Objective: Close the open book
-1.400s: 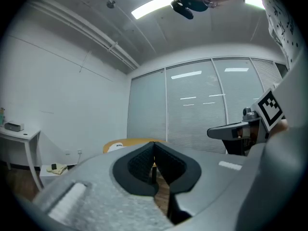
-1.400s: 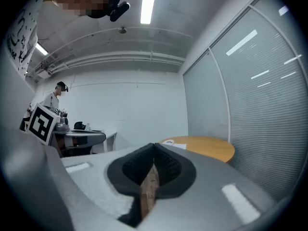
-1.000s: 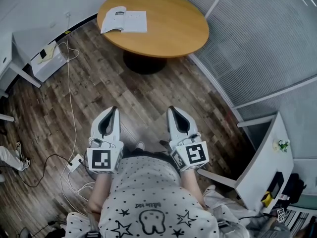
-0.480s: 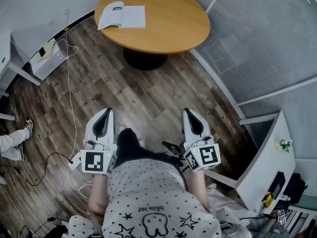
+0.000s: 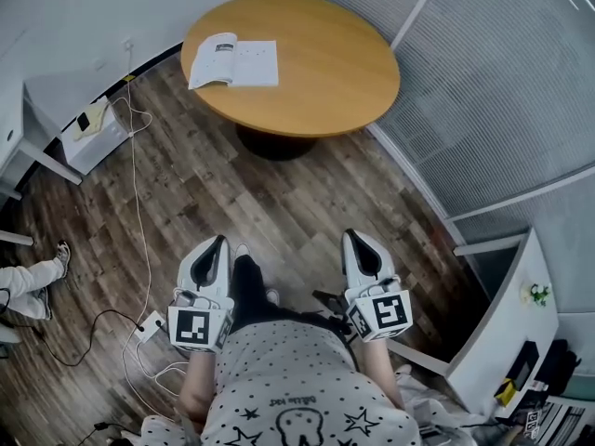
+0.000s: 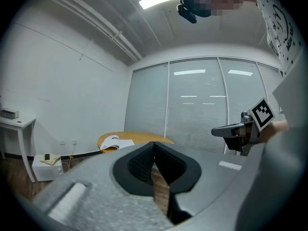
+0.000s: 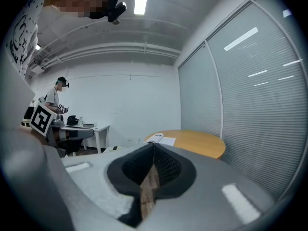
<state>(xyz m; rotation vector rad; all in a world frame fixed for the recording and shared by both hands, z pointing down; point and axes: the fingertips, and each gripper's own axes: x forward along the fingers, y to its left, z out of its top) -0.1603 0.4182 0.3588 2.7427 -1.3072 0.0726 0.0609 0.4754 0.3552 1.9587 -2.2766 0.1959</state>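
Wood and paper
Smooth, faintly glossy wooden table (image 5: pixel 325 63); matt white paper book (image 5: pixel 234 61); grainy, dark wood-plank floor (image 5: pixel 279 203).

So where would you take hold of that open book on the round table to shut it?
Probably take the open book by the outer edge of its left half, coming in over the left rim of the round table. Those pages seem to bow upward, leaving a lip to pinch, while the right half lies flat.
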